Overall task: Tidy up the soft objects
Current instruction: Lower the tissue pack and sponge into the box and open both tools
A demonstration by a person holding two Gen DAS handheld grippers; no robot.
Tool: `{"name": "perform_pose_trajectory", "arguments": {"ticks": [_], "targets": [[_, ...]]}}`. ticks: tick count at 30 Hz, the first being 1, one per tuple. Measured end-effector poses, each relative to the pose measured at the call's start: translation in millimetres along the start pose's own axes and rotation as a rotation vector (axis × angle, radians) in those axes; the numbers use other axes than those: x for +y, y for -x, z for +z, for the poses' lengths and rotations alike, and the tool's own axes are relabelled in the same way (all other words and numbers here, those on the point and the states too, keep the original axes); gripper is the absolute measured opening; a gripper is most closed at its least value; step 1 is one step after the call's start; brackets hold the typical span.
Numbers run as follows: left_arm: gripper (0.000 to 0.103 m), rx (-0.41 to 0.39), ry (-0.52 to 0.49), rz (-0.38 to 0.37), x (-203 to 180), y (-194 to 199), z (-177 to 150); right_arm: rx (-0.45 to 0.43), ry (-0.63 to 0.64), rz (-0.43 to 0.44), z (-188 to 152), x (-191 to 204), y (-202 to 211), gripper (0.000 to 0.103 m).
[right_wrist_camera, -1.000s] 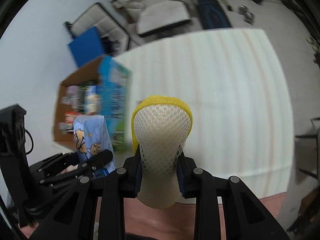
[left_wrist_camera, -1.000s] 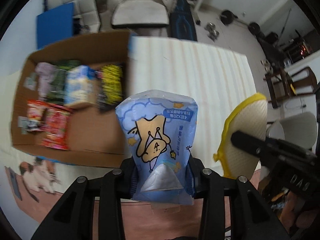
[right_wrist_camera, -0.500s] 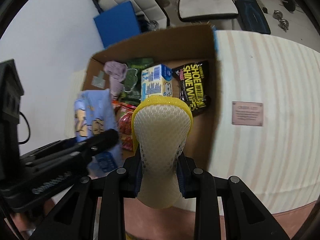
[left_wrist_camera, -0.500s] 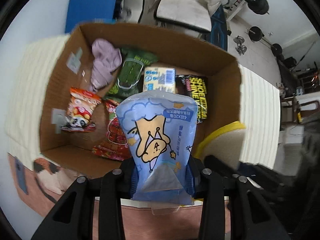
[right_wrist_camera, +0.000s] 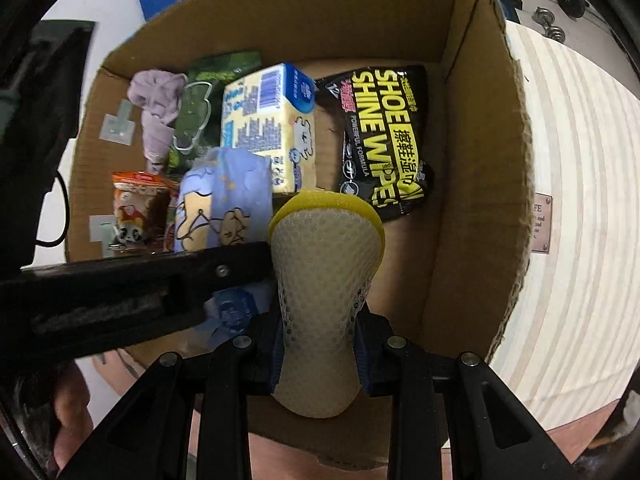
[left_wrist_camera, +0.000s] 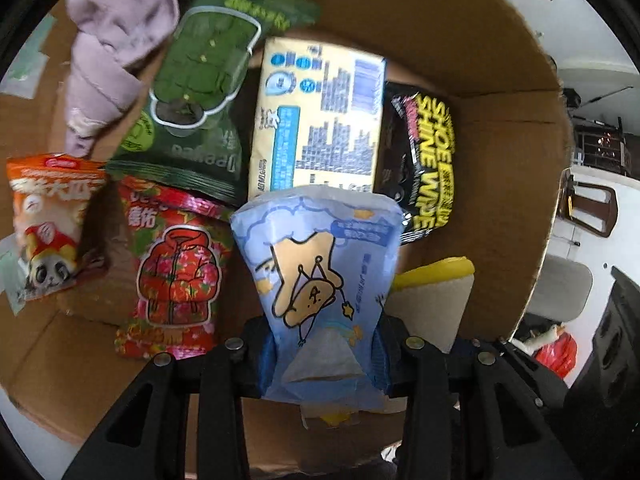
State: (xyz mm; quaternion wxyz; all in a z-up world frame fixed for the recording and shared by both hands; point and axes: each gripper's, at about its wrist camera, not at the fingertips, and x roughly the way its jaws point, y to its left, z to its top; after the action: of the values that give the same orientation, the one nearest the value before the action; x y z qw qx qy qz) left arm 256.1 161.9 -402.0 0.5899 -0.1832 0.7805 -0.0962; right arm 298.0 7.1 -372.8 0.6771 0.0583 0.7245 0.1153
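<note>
One cardboard box (left_wrist_camera: 500,92) fills both views, and inside it lie six loose items: one lilac cloth (left_wrist_camera: 116,40) at the upper left of the left wrist frame, one green packet (left_wrist_camera: 196,92) beside it, one yellow-and-blue tissue pack (left_wrist_camera: 320,116) at the top centre, one black shoe wipes pack (left_wrist_camera: 424,160) to its right, one red floral packet (left_wrist_camera: 176,276) at the lower left, and one orange panda packet (left_wrist_camera: 44,224) at the left edge. Two more items are held over the box, one per gripper. The left gripper (left_wrist_camera: 324,356) has its jaws clamped narrow on one light-blue cartoon tissue pack (left_wrist_camera: 320,276), which stands up from the fingers at the frame's centre, above the box floor. The right gripper (right_wrist_camera: 320,352) has its jaws pinched on the waist of one yellow-edged mesh sponge (right_wrist_camera: 324,276), squeezing it; the sponge rises in the centre of the right wrist frame, over the box's near right part, below the shoe wipes pack. In that frame the left gripper crosses the lower left, just beside the sponge.
</note>
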Motion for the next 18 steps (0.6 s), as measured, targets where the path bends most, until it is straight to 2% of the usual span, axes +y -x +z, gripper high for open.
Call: {"name": "perform_pose_trajectory", "arguments": {"ticks": [4,6,7,8,11,14,16,18], "targets": [[0.044,0.022,0.015,0.036,3.1,6.2,1.5,0.028,0.007,-0.035,3.5,5.5,-4.4,0.041],[0.046,0.019,0.039,0.065,2.8,14.3,-1.3,0.05,0.016,-0.043,3.9,11.5,-2.3,0.057],[0.052,0.009,0.037,0.075,1.4,18.8,-2.5,0.054,0.019,-0.06,4.4,15.1,0.2,0.065],[0.055,-0.009,0.024,0.085,-1.8,25.1,-4.1,0.052,0.025,-0.083,4.9,18.8,3.1,0.083],[0.06,-0.041,0.001,0.115,-9.8,37.0,-10.5,0.044,0.049,-0.108,2.7,26.4,16.1,0.085],[0.07,-0.067,-0.022,0.127,-18.1,50.8,-16.4,0.022,0.072,-0.144,0.0,30.3,29.2,0.085],[0.083,-0.087,-0.033,0.133,-22.2,60.7,-21.4,0.007,0.071,-0.17,-1.9,30.2,36.6,0.085],[0.087,-0.116,-0.043,0.144,-27.2,72.9,-27.8,-0.015,0.071,-0.178,-4.9,27.9,46.6,0.085]]}}
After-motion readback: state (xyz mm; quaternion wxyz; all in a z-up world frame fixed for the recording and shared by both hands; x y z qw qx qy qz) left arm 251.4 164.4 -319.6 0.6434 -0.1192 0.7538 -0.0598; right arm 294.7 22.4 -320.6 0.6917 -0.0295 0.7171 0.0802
